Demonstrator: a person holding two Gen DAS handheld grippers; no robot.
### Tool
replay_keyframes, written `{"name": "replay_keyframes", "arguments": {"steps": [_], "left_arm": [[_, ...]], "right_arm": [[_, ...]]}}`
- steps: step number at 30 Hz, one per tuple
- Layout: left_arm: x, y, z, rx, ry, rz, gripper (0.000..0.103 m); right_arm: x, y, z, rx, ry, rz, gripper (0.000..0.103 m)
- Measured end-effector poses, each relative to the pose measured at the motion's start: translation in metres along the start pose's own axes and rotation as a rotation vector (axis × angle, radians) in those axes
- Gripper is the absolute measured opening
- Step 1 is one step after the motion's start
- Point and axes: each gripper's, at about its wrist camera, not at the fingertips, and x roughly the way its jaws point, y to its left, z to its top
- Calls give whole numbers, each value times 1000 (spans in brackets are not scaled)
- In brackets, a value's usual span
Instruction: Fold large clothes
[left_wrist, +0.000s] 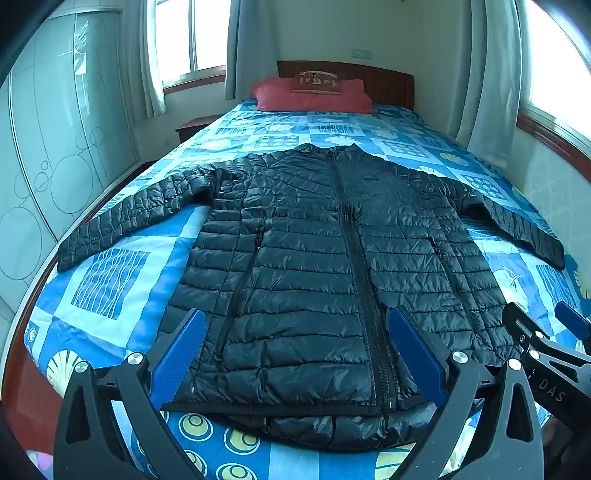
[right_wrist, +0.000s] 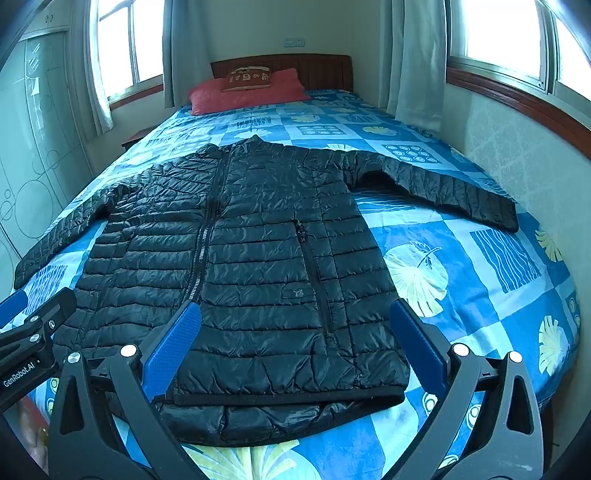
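A black quilted puffer jacket (left_wrist: 314, 258) lies flat and front-up on the bed, zipped, both sleeves spread out to the sides; it also shows in the right wrist view (right_wrist: 251, 251). My left gripper (left_wrist: 295, 325) is open and empty, hovering above the jacket's hem near the zipper. My right gripper (right_wrist: 295, 317) is open and empty, above the hem's right part. In the left wrist view the right gripper (left_wrist: 546, 332) shows at the right edge. In the right wrist view the left gripper (right_wrist: 33, 325) shows at the left edge.
The bed has a blue patterned cover (left_wrist: 110, 280) and a red pillow (left_wrist: 314, 96) by the wooden headboard (right_wrist: 317, 70). A wall with windows runs along the right (right_wrist: 517, 122). A glass-door wardrobe (left_wrist: 55, 147) and a small nightstand (left_wrist: 192, 125) stand left.
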Motion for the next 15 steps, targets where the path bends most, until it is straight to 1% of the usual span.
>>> {"name": "replay_keyframes", "arguments": {"steps": [15], "left_arm": [[2,-2,-2,2,2,0,98]], "right_arm": [[0,1,0,0,3,0,101]]}}
